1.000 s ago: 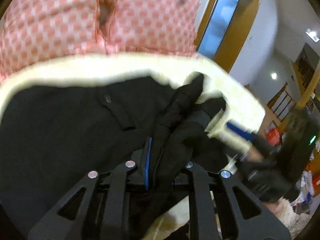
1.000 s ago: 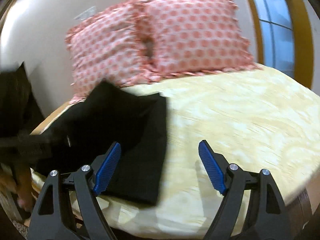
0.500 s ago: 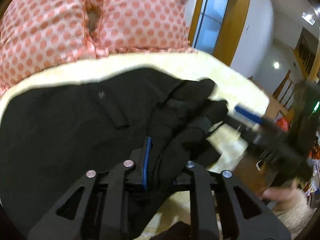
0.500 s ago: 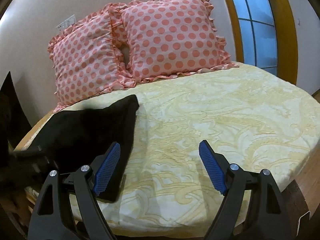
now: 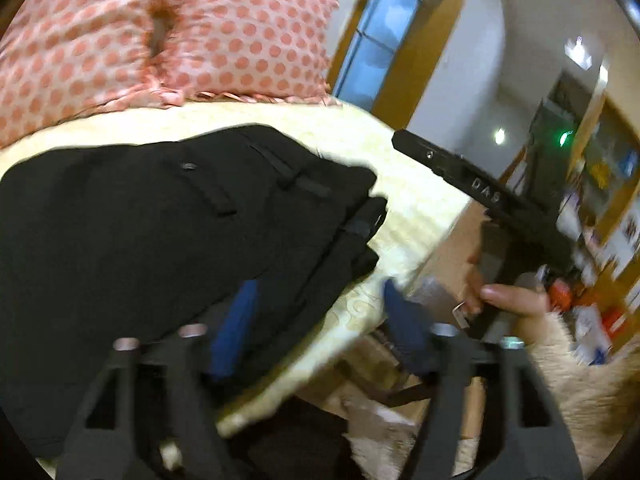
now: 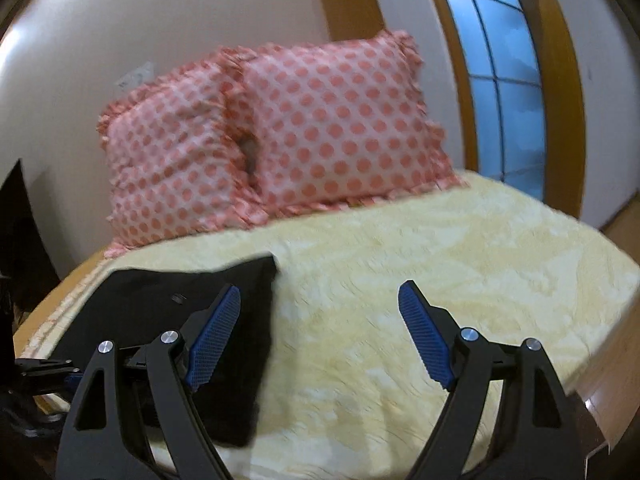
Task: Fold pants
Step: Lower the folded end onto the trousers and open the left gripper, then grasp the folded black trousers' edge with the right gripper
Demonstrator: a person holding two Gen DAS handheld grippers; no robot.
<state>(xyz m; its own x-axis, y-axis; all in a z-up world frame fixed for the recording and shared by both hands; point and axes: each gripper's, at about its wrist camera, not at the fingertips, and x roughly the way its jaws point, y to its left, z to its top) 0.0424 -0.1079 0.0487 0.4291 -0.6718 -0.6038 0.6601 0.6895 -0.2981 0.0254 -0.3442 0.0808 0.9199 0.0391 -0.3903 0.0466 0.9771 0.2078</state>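
Now off the black pants, left hand-held gripper opening, empty; right hand-held gripper wide, empty.

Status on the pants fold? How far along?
Looks nearly done: the black fabric pants lie in a stacked, folded bundle on the pale yellow patterned bedspread near the pink polka-dot pillows. In hand: nothing. The left tongs are opening, pads clear of the cloth; the right tongs stand open and empty. Left: maybe squaring the uneven layered edge; whether another fold is planned I cannot tell.
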